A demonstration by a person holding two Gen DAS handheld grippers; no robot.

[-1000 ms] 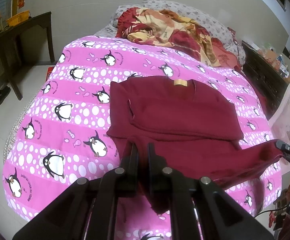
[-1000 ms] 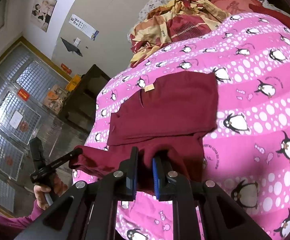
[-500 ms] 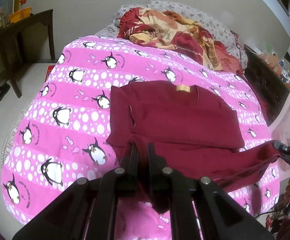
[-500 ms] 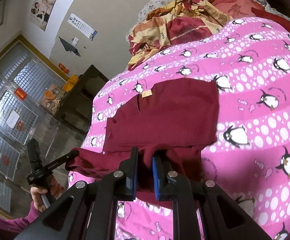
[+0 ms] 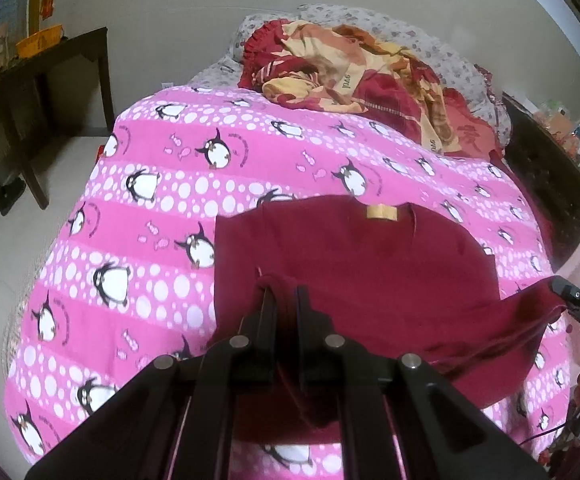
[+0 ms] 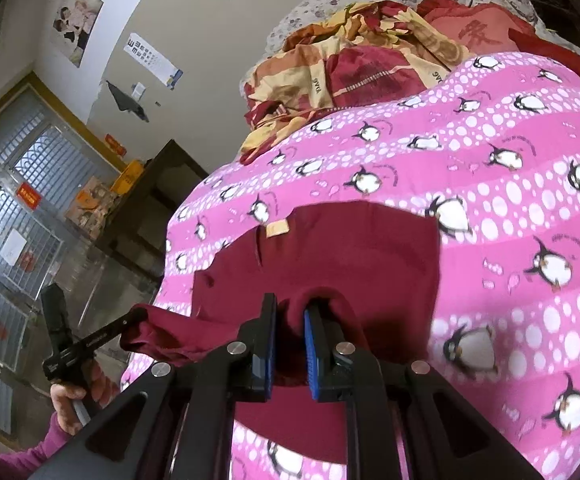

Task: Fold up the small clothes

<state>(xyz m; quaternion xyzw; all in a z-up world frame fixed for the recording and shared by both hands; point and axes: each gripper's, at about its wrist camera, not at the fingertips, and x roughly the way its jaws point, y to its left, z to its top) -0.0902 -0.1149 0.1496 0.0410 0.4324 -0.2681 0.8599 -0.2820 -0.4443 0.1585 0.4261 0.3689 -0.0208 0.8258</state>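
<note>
The maroon shirt lies on the pink penguin quilt; left gripper and right gripper each pinch its lifted hem. A crumpled floral blanket sits beyond, a dark table beside the bed.

I've carried the maroon shirt's hem fwd over its body. Both hand-held grippers, left & right, now sit nearer the collar tag.
</note>
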